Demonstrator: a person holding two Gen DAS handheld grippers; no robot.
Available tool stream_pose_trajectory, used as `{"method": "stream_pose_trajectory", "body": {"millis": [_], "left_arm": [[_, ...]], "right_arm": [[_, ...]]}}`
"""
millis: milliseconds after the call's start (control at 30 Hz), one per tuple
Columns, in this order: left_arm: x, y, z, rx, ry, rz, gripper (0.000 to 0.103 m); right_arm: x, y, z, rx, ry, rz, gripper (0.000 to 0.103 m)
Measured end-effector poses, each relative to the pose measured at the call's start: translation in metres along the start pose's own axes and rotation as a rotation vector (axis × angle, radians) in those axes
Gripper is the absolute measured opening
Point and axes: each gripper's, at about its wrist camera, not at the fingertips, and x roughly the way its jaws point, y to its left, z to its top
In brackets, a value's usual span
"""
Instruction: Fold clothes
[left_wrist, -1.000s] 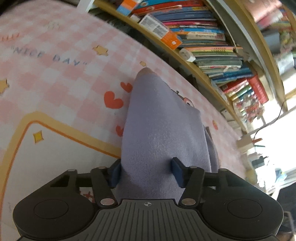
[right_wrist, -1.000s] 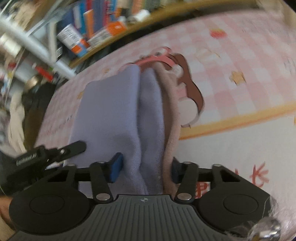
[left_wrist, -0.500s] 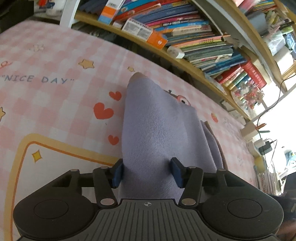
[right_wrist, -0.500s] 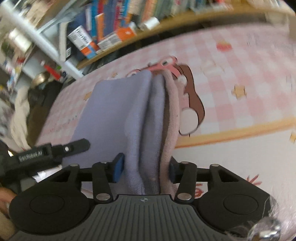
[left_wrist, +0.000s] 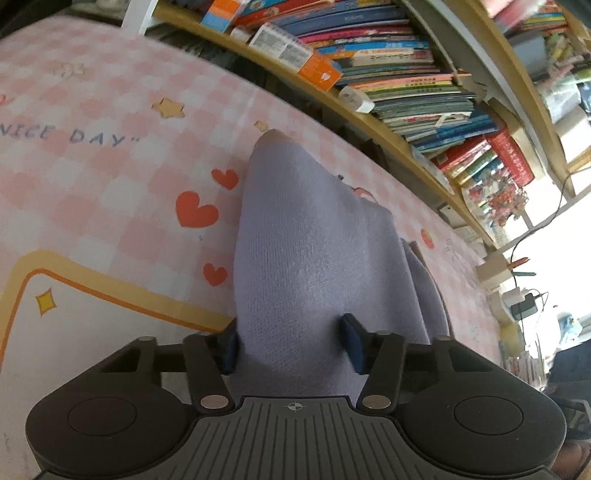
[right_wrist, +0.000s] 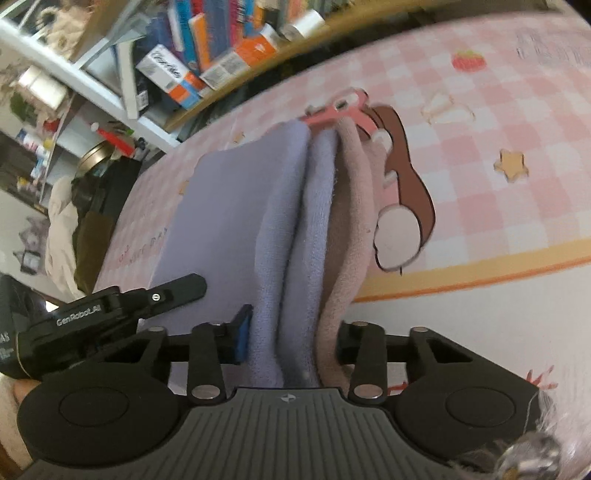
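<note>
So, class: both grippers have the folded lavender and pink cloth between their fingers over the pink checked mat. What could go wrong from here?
1. The right gripper, its jaws closing, bunches several layers of the lavender cloth and its pink layer; one layer could slip free and undo the fold.
2. The left gripper, also closing, takes a thick wad, so its hold may be uneven.
3. The two grippers sit close together; they might bump.

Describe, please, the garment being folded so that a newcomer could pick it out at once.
Start from the pink checked mat printed with hearts and stars, in front of the wooden bookshelf. On it lies one lavender garment, running away from both grippers. It is the only cloth there, plain soft purple outside with a dusty-pink layer along one edge.
</note>
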Motion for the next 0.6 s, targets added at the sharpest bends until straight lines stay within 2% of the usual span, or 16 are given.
{"method": "stream_pose_trajectory", "body": {"millis": [100, 233, 600], "left_arm": [[-0.011, -0.009, 0.0, 0.031, -0.037, 0.001, 0.044], [-0.027, -0.02, 0.002, 0.062, -0.08, -0.013, 0.045], [-0.038, -0.043, -0.003, 0.122, -0.099, -0.028, 0.045]], "right_arm": [[-0.012, 0.013, -0.003, -0.089, -0.067, -0.017, 0.031], [-0.024, 0.021, -0.004, -0.129, -0.123, 0.0, 0.031], [-0.051, 0.019, -0.011, -0.111, -0.18, 0.012, 0.031]]}}
